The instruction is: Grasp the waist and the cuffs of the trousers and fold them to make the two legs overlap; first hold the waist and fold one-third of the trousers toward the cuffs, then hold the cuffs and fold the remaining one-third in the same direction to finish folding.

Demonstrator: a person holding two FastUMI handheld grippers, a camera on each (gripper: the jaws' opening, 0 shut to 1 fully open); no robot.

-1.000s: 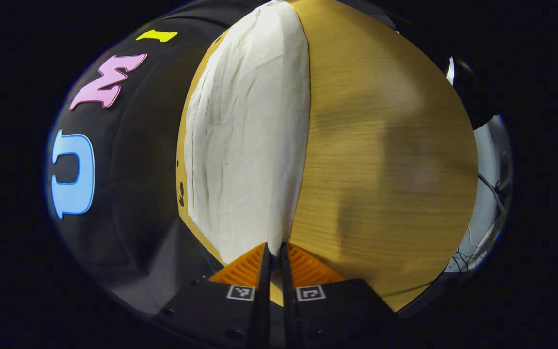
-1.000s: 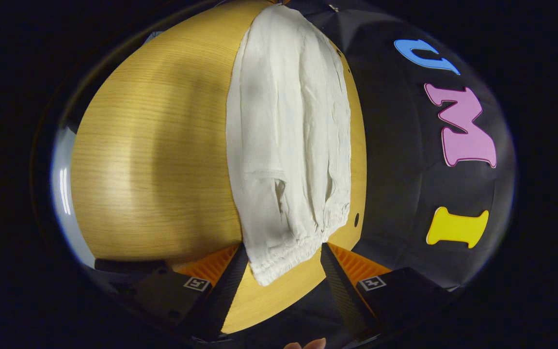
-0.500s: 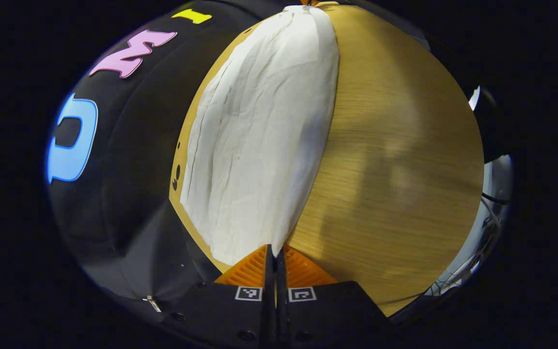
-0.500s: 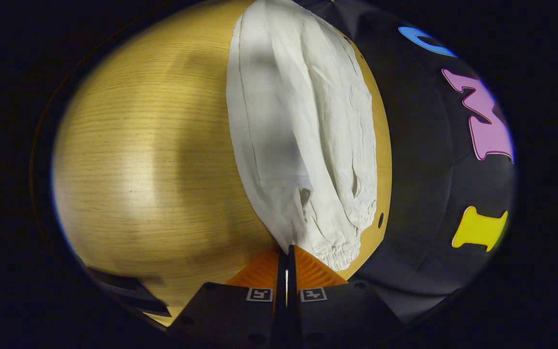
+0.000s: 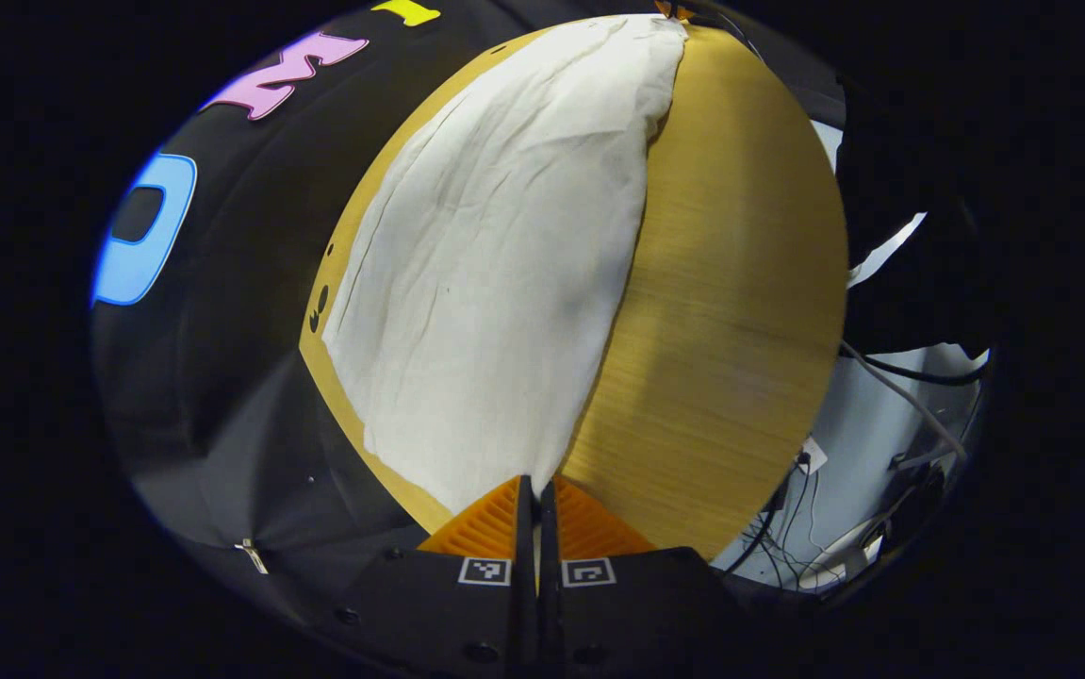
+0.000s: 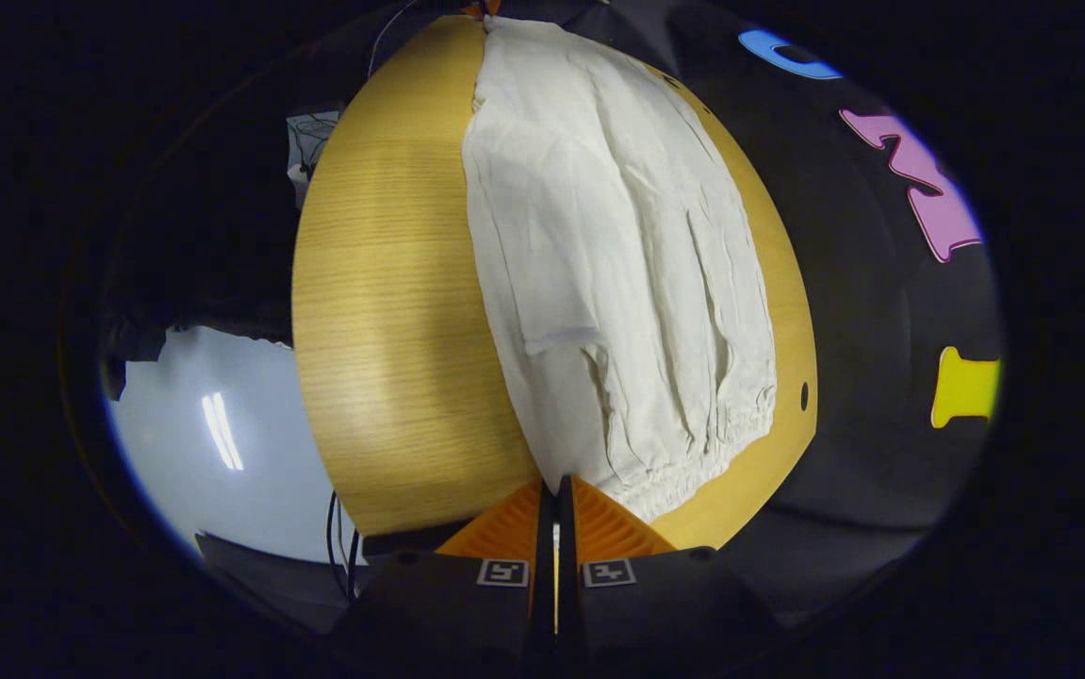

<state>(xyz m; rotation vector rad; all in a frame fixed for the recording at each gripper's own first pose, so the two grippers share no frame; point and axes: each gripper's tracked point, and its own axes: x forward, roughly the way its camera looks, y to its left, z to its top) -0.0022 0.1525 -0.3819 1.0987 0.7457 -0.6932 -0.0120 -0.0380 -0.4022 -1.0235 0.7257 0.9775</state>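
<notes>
A wooden table [image 5: 740, 283] with a light, yellowish grain runs away from the camera in both gripper views [image 6: 382, 311]. A few small dark holes [image 5: 320, 306] sit near its edge by the black cloth wall [image 5: 221, 311]; one hole [image 6: 804, 396] shows in the right gripper view. Beyond the table's other side lies a pale floor [image 6: 221, 443], with loose cables [image 5: 891, 396] trailing across it.

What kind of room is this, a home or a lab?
Probably a recording booth, not a home: white trousers lie on a bare wooden table, black cloth wall behind, loose cables on the floor.
</notes>
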